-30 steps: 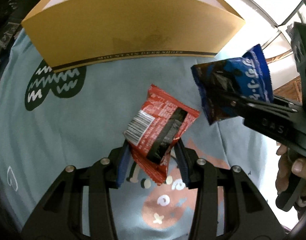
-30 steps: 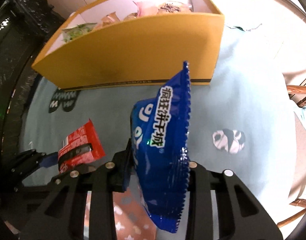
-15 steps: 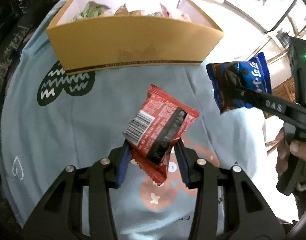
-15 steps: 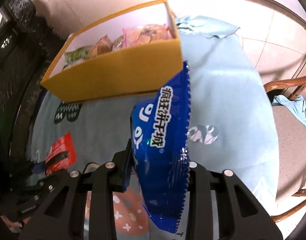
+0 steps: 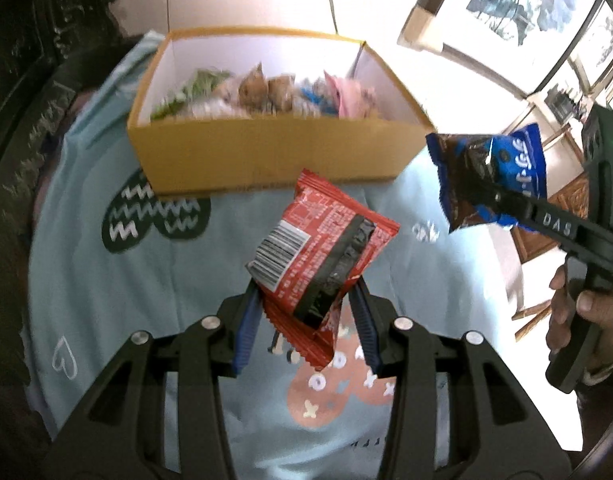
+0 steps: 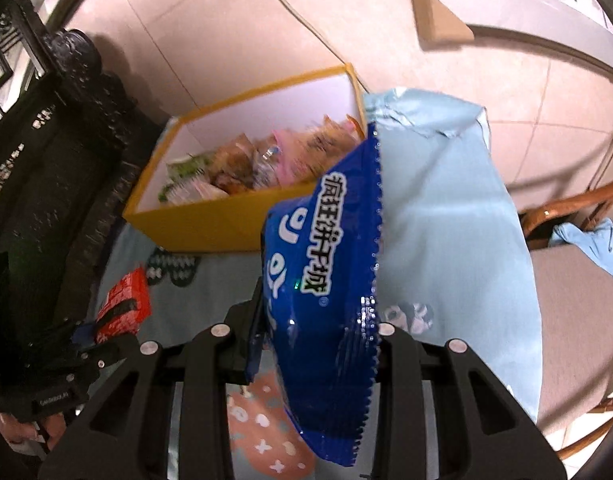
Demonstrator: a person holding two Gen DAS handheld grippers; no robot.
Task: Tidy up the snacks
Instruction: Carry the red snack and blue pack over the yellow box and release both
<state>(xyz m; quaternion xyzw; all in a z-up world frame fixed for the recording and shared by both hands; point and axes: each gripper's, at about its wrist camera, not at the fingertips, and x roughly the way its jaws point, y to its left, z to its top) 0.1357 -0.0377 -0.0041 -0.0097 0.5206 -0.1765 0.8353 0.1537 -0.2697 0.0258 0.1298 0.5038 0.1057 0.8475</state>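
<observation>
My left gripper is shut on a red snack packet with a barcode, held in the air above the light blue tablecloth. My right gripper is shut on a blue snack bag with white lettering. In the left wrist view that blue bag hangs at the right, level with the box's near corner. In the right wrist view the red packet shows at lower left. Beyond both stands an open yellow cardboard box holding several snacks.
A person's hand grips the right tool's handle. A wooden chair with a blue cloth on it stands right of the table. Dark carved furniture lines the left side. Tiled floor lies beyond the box.
Both grippers have risen with their packets still held. The box now looks smaller and lower, and its inside with the snacks has come into sight.
</observation>
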